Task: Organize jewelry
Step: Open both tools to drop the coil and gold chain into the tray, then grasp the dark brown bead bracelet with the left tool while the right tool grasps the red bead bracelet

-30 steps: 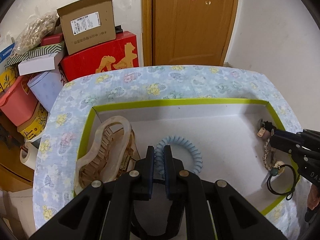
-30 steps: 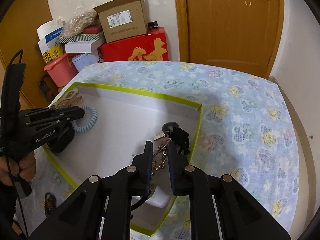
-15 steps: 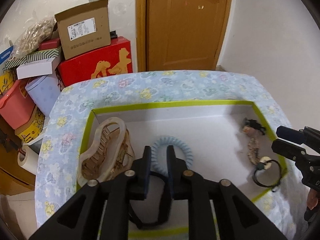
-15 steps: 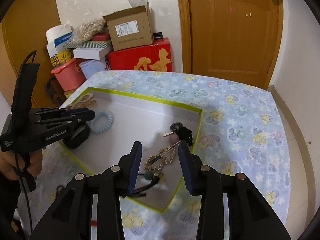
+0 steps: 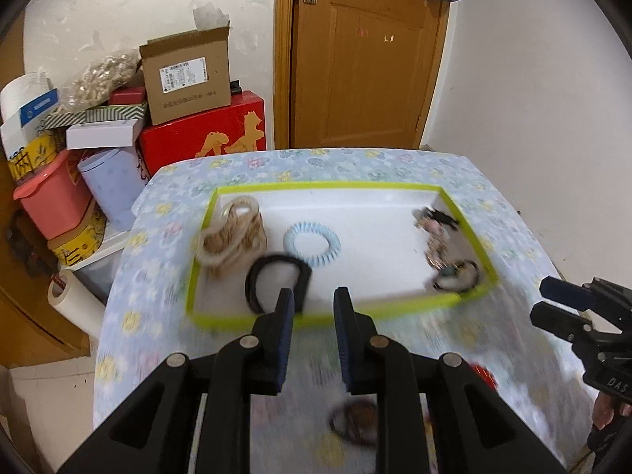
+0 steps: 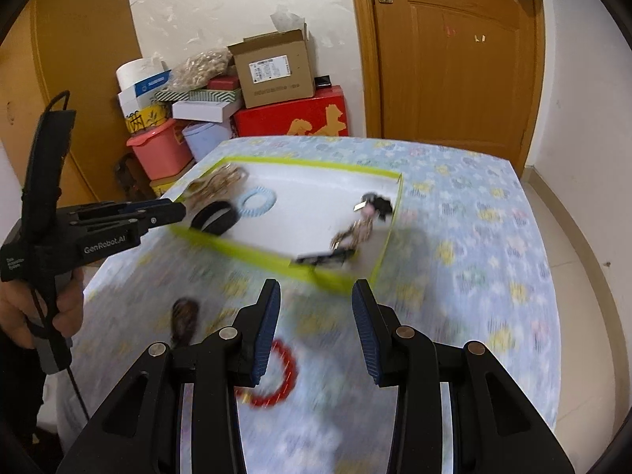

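Observation:
A white tray with a lime-green rim (image 5: 335, 187) (image 6: 252, 254) sits on the flowered table. In it lie a beige hair claw (image 5: 233, 237), a blue coil hair tie (image 5: 312, 243) (image 6: 256, 201), a black band (image 5: 276, 280) (image 6: 215, 217), a chain with a black charm (image 5: 436, 233) (image 6: 355, 233) and a black cord ring (image 5: 458, 276). On the cloth in front of the tray lie a red bead bracelet (image 6: 278, 379) and a dark brown bracelet (image 5: 353, 420) (image 6: 183, 318). My left gripper (image 5: 310, 316) is open and empty, above the tray's near rim. My right gripper (image 6: 316, 316) is open and empty, above the cloth.
Stacked boxes, a red box (image 5: 205, 134), a cardboard box (image 5: 185, 75) and pink and lilac tubs (image 5: 51, 193) stand behind the table at the left. A wooden door (image 5: 363, 59) is behind. The table edge drops off at the right.
Both grippers have pulled back and up out of the tray and opened. The left one let go of the black band, the right one left the chain in the tray.

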`<state>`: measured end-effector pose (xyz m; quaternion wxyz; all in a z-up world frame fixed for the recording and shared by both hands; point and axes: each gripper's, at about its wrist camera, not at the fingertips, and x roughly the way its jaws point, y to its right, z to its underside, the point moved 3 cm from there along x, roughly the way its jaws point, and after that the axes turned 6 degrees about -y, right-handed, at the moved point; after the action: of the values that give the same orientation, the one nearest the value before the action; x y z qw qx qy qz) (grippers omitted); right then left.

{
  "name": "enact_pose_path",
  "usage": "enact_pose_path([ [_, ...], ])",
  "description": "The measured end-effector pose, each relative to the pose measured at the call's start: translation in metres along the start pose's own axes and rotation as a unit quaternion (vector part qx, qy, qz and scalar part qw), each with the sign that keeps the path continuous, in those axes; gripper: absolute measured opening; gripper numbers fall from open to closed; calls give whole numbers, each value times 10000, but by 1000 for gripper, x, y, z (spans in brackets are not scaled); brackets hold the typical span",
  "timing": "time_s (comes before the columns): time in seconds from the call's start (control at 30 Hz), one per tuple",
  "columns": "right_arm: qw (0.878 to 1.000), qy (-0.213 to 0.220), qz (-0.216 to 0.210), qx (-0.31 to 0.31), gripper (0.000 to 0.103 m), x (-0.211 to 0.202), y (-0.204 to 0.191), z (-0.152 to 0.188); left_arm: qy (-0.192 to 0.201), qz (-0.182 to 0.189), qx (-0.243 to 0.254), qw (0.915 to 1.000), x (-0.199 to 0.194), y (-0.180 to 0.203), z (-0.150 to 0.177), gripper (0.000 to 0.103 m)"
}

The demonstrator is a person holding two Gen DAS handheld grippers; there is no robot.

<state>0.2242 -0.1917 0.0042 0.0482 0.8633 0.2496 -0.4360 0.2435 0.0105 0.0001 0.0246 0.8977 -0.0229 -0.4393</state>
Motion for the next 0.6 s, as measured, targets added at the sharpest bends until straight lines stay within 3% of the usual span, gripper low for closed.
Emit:
enact_pose_path([
  [0.33,9999,-38,-14,93,39,-44,-21,61,48,104,-181,9998,-51,5,68,22],
  [0.6,9999,-77,-41,104,39,-56,-35,88,-12,130,-319,9994,-69,4,108,22],
])
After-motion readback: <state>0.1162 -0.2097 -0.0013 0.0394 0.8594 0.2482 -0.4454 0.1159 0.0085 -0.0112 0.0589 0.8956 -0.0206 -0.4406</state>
